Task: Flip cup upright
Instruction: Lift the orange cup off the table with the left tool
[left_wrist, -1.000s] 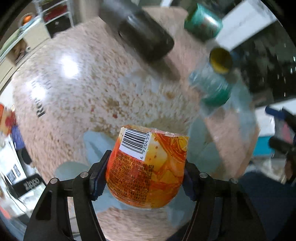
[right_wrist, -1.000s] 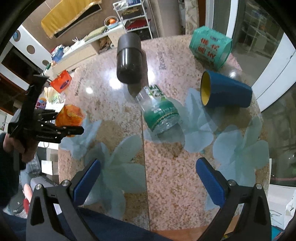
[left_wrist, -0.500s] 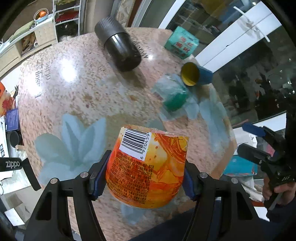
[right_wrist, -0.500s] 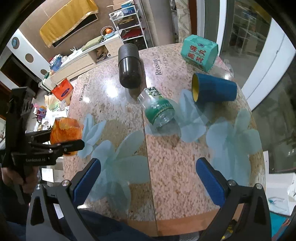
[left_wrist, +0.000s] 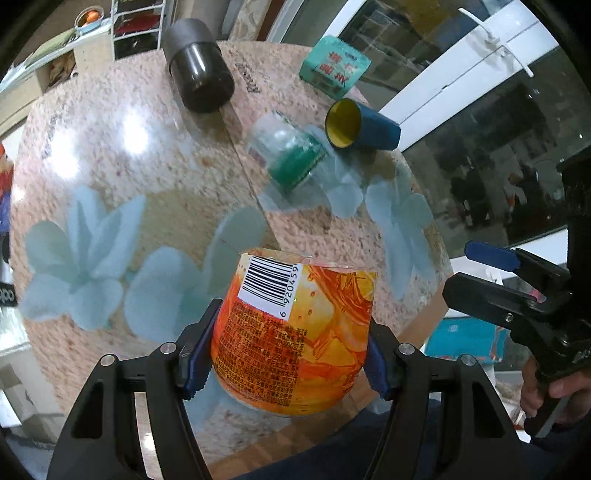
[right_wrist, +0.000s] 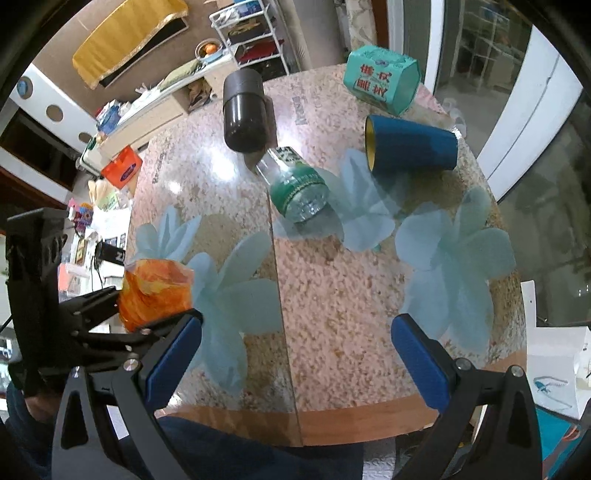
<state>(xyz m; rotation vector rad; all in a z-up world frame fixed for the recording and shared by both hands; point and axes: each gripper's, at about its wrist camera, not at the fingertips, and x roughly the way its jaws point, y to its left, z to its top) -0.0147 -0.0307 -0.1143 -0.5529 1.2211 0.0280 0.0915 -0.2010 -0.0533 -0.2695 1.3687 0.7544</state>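
My left gripper (left_wrist: 286, 354) is shut on an orange plastic cup (left_wrist: 295, 332) with a barcode label, held above the near edge of the round table (left_wrist: 110, 147). In the right wrist view the same cup (right_wrist: 155, 291) sits in the left gripper at the far left, off the table's left rim. My right gripper (right_wrist: 295, 354) is open and empty above the table's near edge. A blue cup with a yellow inside (right_wrist: 410, 147) lies on its side at the far right; it also shows in the left wrist view (left_wrist: 362, 125).
A black cylinder (right_wrist: 243, 110) lies on its side at the back. A clear bottle piece with a green label (right_wrist: 295, 184) lies mid-table. A teal box (right_wrist: 382, 83) sits at the far edge. Glass doors stand to the right.
The left gripper with the orange cup has drawn back and swung right, toward the table's near edge. The right gripper has pulled back and risen; the table looks smaller.
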